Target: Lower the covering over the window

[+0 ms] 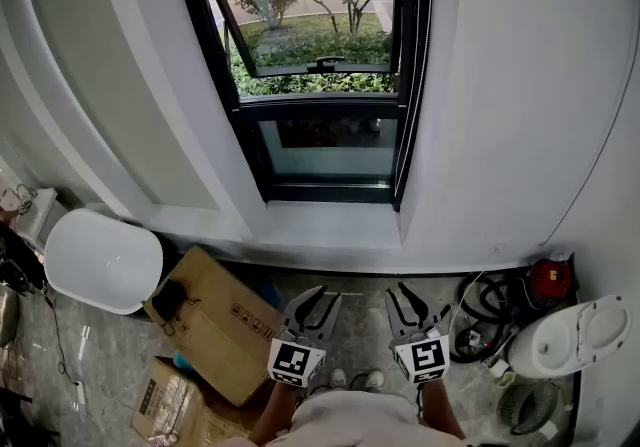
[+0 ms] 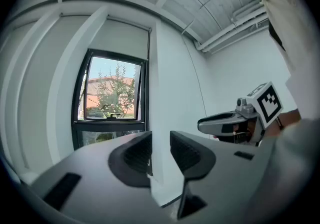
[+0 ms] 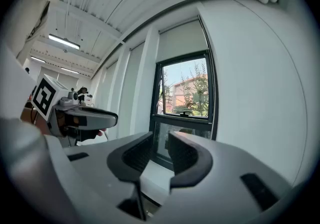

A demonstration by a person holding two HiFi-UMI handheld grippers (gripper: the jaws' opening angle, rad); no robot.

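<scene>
The black-framed window (image 1: 325,75) is set in the white wall ahead, its upper sash tilted outward onto trees. A pale roller blind (image 2: 122,37) is rolled up high and covers only the top of the opening; it also shows as the blind (image 3: 182,40) in the right gripper view. My left gripper (image 1: 322,297) and right gripper (image 1: 408,297) are held side by side low in front of me, well short of the window. Both stand open with nothing between their jaws. In the left gripper view my left gripper (image 2: 160,150) faces the window, with the right gripper (image 2: 220,123) beside it.
A white sill (image 1: 330,225) runs below the window. Flattened cardboard boxes (image 1: 215,320) and a white rounded seat (image 1: 100,260) lie on the floor at left. At right are coiled hoses with a red device (image 1: 548,280), a white appliance (image 1: 575,335) and a thin cable (image 1: 600,135) on the wall.
</scene>
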